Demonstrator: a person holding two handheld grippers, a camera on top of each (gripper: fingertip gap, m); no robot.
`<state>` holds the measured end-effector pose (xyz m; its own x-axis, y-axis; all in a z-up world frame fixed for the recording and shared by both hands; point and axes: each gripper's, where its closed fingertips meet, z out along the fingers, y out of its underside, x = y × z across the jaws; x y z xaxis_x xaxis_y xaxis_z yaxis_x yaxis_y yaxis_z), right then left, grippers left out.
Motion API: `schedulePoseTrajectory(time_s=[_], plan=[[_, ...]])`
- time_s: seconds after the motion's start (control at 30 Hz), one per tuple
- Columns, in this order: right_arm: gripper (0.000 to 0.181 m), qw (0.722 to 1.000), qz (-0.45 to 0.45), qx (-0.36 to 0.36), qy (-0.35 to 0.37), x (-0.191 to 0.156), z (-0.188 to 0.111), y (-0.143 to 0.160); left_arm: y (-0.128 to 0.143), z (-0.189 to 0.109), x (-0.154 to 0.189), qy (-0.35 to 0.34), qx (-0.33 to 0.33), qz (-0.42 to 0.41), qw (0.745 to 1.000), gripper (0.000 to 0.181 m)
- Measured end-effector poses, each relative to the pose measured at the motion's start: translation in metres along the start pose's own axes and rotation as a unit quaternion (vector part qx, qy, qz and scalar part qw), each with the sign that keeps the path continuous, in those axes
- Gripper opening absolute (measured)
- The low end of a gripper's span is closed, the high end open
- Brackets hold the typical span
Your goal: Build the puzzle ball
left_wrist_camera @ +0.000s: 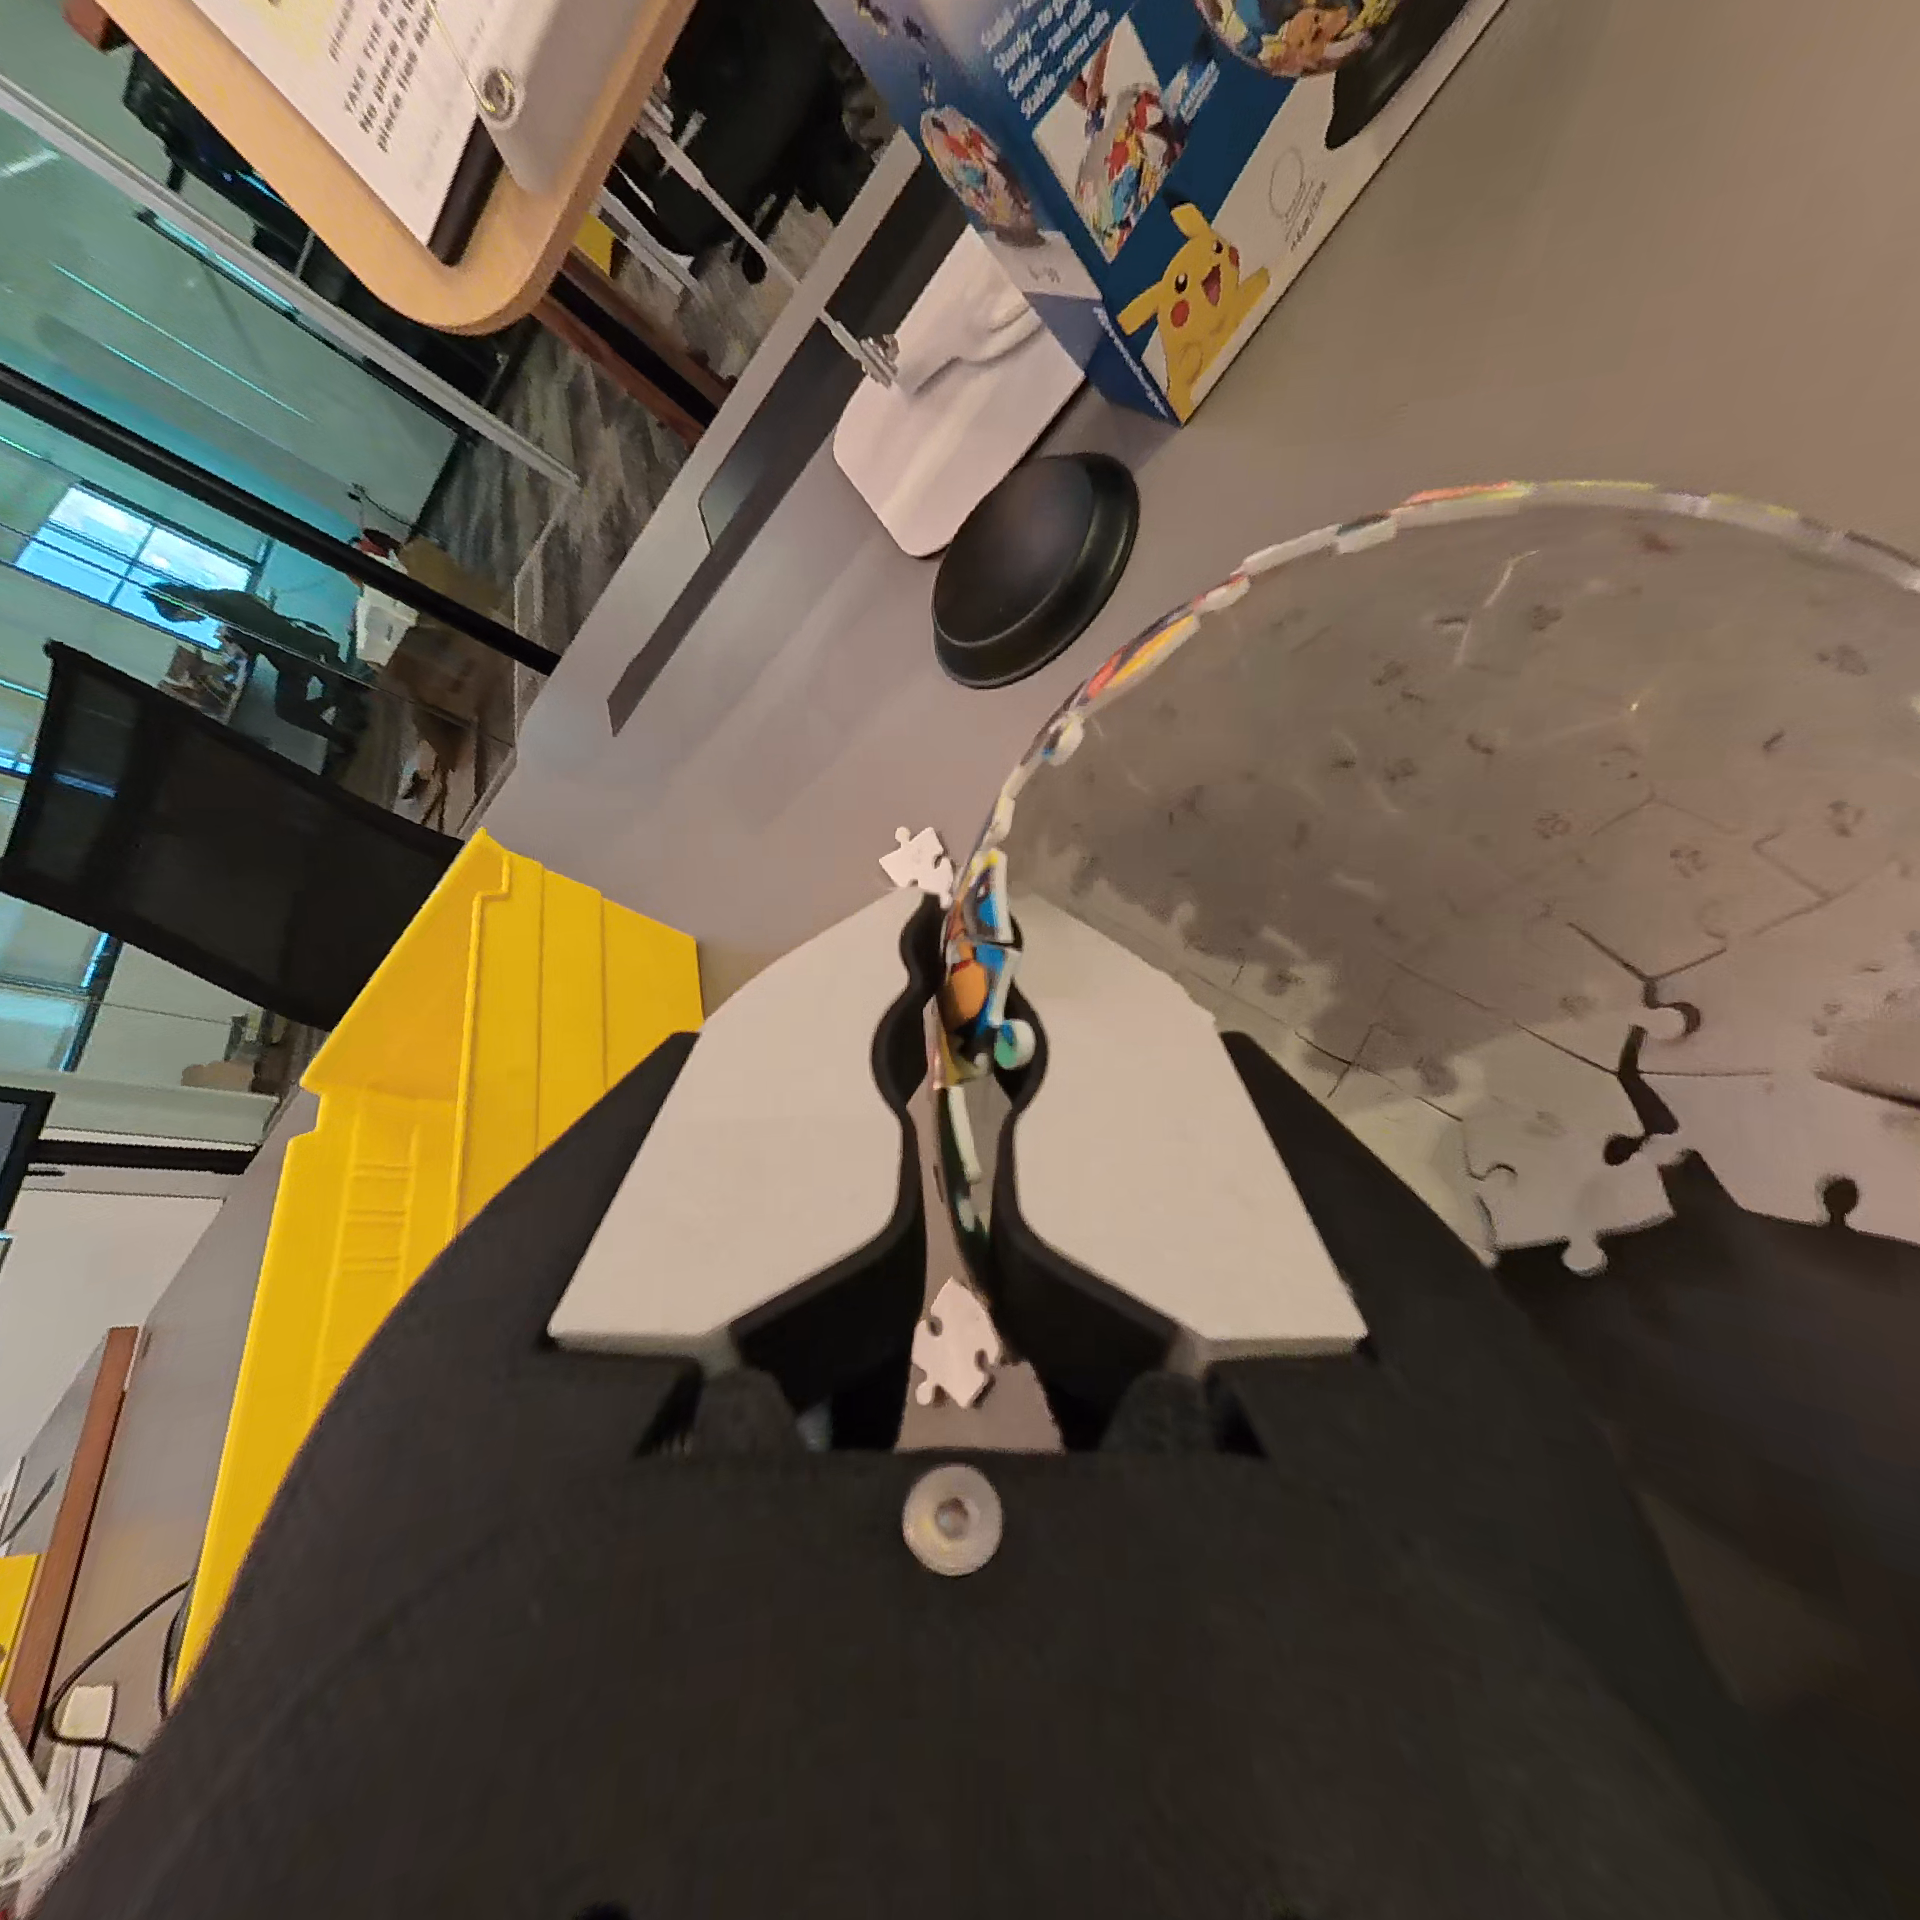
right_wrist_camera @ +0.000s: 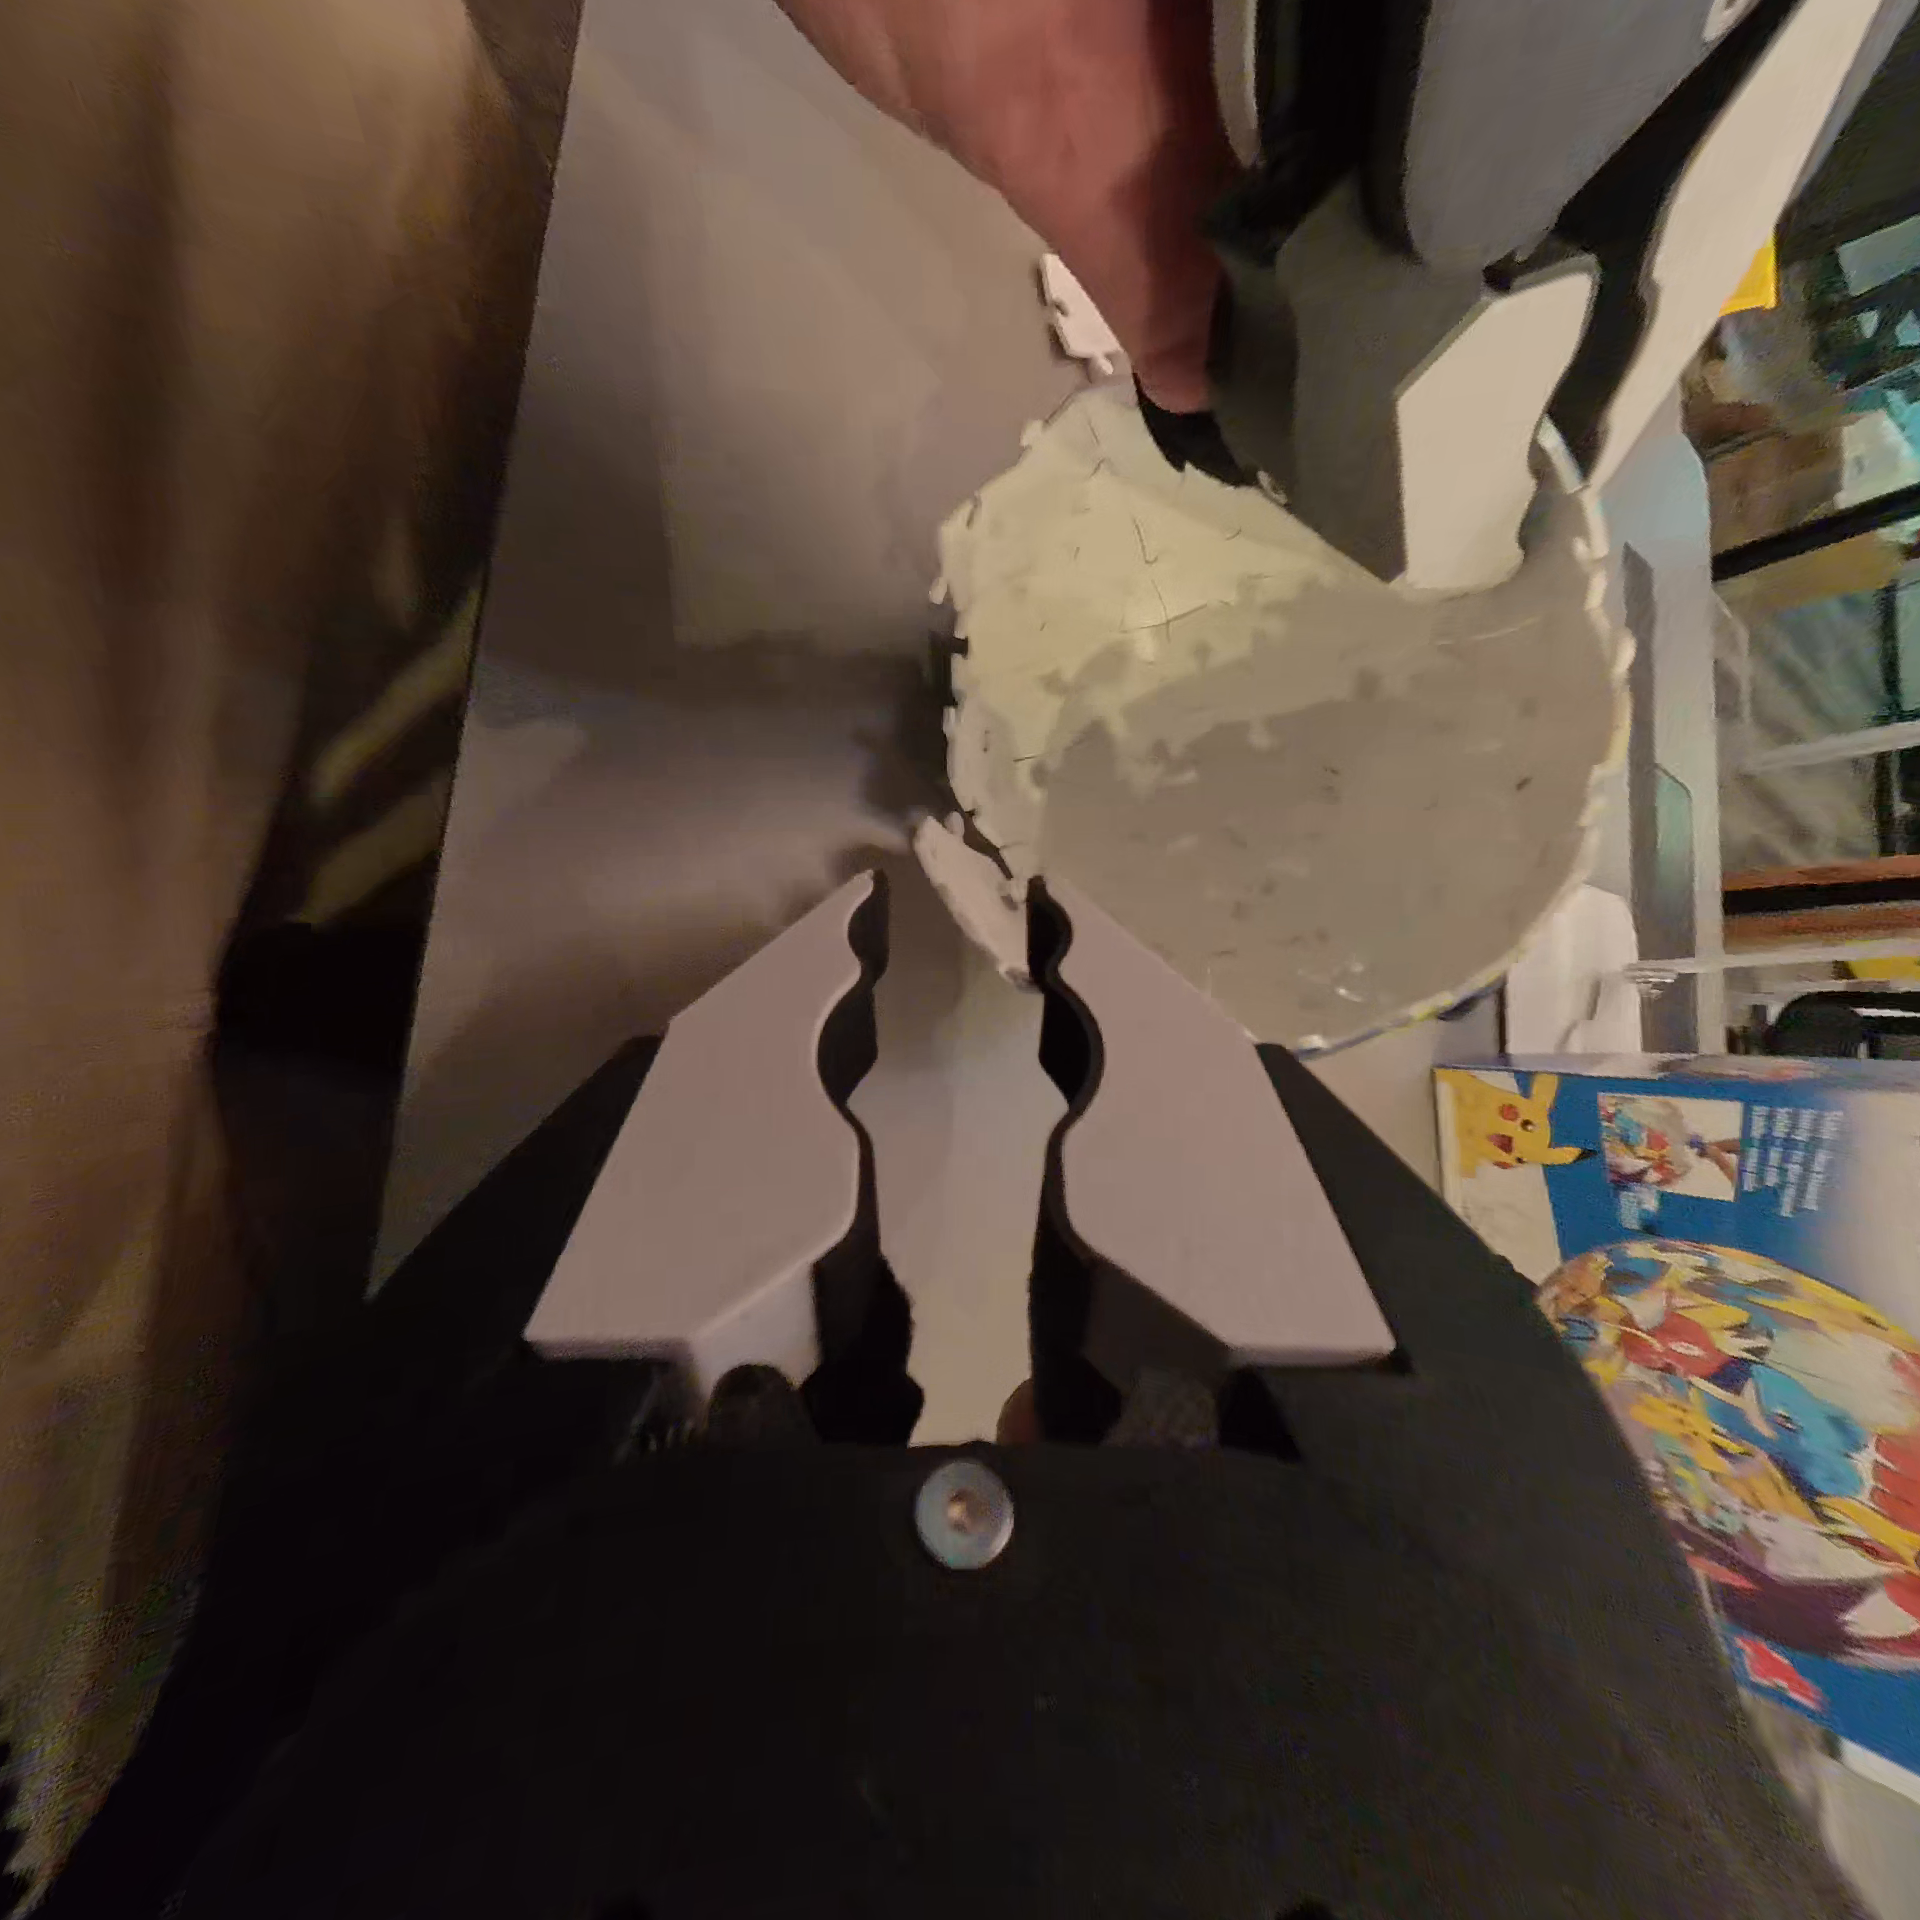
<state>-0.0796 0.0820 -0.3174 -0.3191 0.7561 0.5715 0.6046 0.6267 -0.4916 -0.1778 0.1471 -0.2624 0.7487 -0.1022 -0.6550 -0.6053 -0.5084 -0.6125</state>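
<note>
We hold the half-built puzzle ball [left_wrist_camera: 1507, 831] by its rim with our left gripper [left_wrist_camera: 971, 997]: the fingers are closed to a narrow slot on the printed wall of the shell, pinching it edge-on, so the bowl opens away to that gripper's right and its pale inner face shows. In the right wrist view the same shell [right_wrist_camera: 1299, 748] hangs above the grey desk [right_wrist_camera: 727, 468], tilted, with its open mouth turned toward us.

Our right gripper [right_wrist_camera: 951, 914] stands parted by a moderate gap and holds nothing that we can see. The jagged unfinished edge of the shell lies just ahead of its fingertips, slightly to the right of the gap, touching or almost touching the right finger [right_wrist_camera: 1143, 1091]. That edge runs across the line of the fingers, not along it, so we judge any closing move there has to come in over the wall.

Loose white pieces lie on the desk: one by the left gripper's tip [left_wrist_camera: 914, 860], another under it [left_wrist_camera: 956, 1340]. The black stand [left_wrist_camera: 1029, 566] and the puzzle box [left_wrist_camera: 1164, 187] sit well beyond.
</note>
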Motion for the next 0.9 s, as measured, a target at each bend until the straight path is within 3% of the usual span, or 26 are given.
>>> schedulePoseTrajectory(time_s=[0.43,0.9], plan=[[0.011,0.999,-0.033,-0.012,0.019,-0.007,0.010,0.008,-0.008,-0.013,0.008,-0.033,0.037,-0.011,0.999,0.007],[0.010,0.999,-0.033,-0.007,0.022,-0.010,0.012,0.006,-0.012,-0.018,0.012,-0.058,0.054,-0.028,0.996,0.008]])
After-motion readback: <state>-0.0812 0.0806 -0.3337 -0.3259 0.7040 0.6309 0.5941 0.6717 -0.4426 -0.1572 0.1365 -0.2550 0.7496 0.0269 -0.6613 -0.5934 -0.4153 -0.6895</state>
